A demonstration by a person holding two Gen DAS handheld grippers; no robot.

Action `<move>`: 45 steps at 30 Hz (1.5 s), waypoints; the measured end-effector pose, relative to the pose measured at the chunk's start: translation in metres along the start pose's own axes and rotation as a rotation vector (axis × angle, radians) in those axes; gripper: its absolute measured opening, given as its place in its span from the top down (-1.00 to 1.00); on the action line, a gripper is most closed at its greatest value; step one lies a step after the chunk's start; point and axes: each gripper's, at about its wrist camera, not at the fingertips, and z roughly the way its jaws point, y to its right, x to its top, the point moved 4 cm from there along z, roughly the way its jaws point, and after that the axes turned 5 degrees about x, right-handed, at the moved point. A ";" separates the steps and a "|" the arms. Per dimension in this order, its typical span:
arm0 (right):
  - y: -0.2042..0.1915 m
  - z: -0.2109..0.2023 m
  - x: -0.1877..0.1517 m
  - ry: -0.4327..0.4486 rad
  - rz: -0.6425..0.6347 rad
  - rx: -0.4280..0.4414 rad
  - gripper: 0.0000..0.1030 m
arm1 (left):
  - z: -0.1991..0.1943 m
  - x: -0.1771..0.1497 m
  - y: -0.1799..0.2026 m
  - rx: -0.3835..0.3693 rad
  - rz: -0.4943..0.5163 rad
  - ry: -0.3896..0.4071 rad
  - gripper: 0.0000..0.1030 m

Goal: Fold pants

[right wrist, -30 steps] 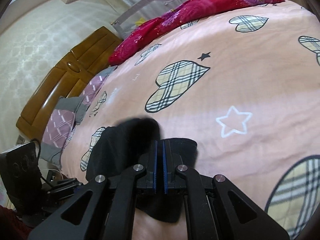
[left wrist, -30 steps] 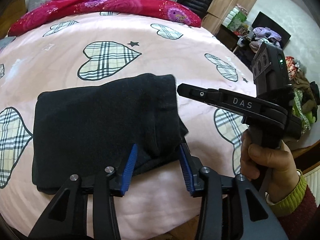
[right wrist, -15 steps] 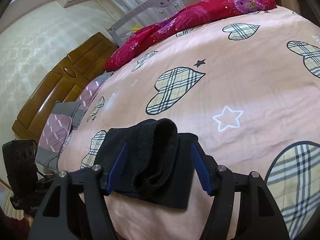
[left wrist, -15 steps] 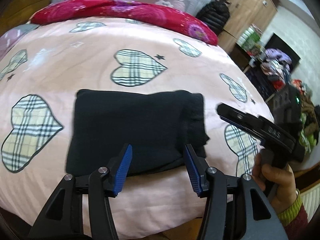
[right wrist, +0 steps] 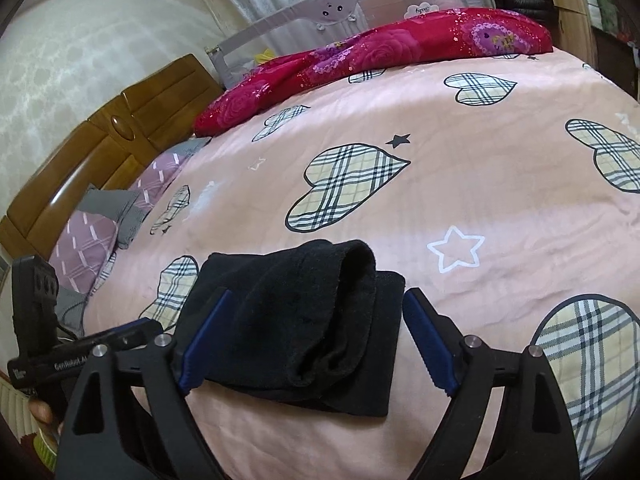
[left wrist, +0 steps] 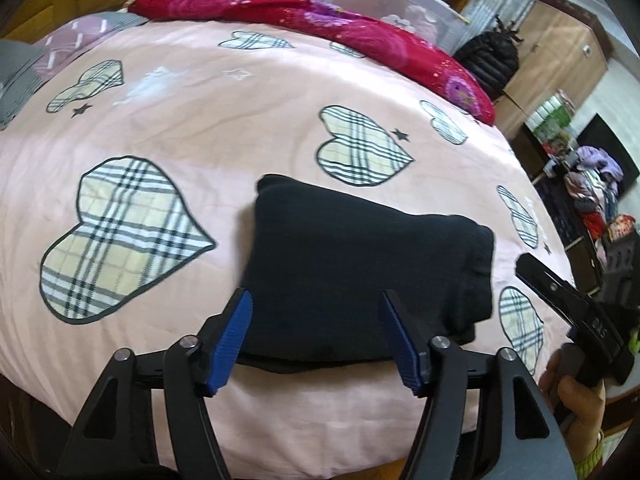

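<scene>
Pants: black pants (left wrist: pixel 360 268), folded into a compact bundle, lying on the bed near its front edge; top layer's rolled edge (right wrist: pixel 352 280) stands slightly raised in the right wrist view.
Bed: pink bedspread (left wrist: pixel 240 120) printed with plaid hearts and small stars.
Left claw: left claw (left wrist: pixel 320 336) with blue pads spread and opening, poised over the bundle's near edge; pads not pressing the cloth.
Right claw: right claw (right wrist: pixel 316 340) spread wide and opening; the bundle shows between the pads, which do not pinch it.
Far side: red floral quilt (right wrist: pixel 400 52) along the bed's far edge.
Headboard: wooden headboard (right wrist: pixel 100 148), purple pillow (right wrist: pixel 86 248) beside it.
</scene>
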 end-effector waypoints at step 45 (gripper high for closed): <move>0.062 0.052 -0.041 -0.151 0.158 -0.088 -0.67 | 0.110 0.026 -0.022 0.071 0.010 -0.183 -0.60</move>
